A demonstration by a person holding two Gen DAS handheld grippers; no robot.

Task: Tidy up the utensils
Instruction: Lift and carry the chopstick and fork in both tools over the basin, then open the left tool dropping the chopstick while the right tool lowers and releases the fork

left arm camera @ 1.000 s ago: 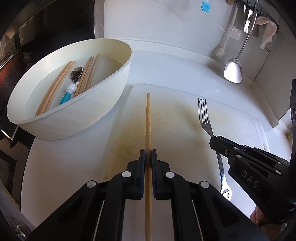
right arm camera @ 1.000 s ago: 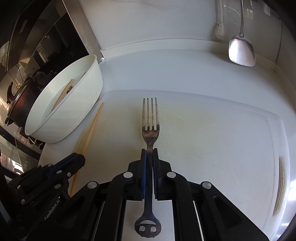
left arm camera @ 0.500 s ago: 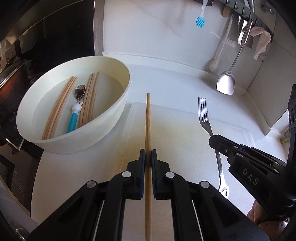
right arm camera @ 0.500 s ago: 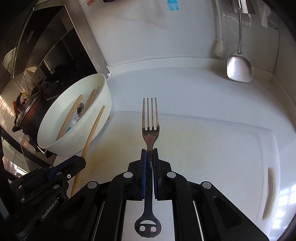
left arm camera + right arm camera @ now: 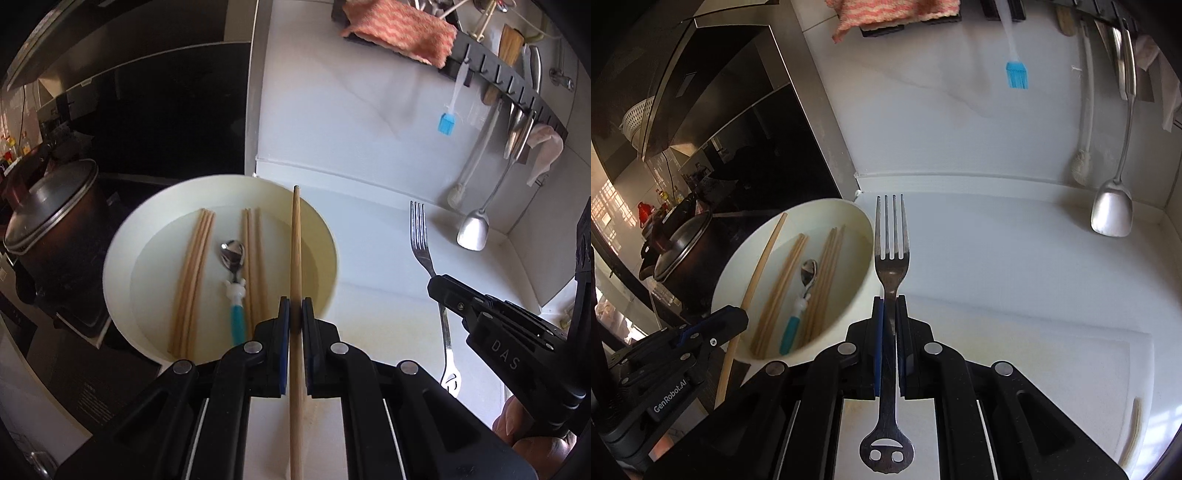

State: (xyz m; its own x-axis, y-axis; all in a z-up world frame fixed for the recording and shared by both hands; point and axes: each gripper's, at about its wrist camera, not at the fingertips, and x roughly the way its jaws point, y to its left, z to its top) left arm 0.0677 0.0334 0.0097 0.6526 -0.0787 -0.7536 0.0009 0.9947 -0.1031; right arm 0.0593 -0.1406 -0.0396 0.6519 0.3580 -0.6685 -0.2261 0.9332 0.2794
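With left gripper clamping chopstick and right gripper clamping fork above bowl, risk rim strike.

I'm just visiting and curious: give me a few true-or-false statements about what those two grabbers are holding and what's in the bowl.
1. The left gripper is shut on a chopstick. True.
2. The right gripper holds a spoon. False: it is shut on a fork.
3. A spoon with a blue handle lies in the bowl. True.
4. The bowl holds no chopsticks. False: several lie beside the spoon.
5. A blue brush hangs on the wall. True.
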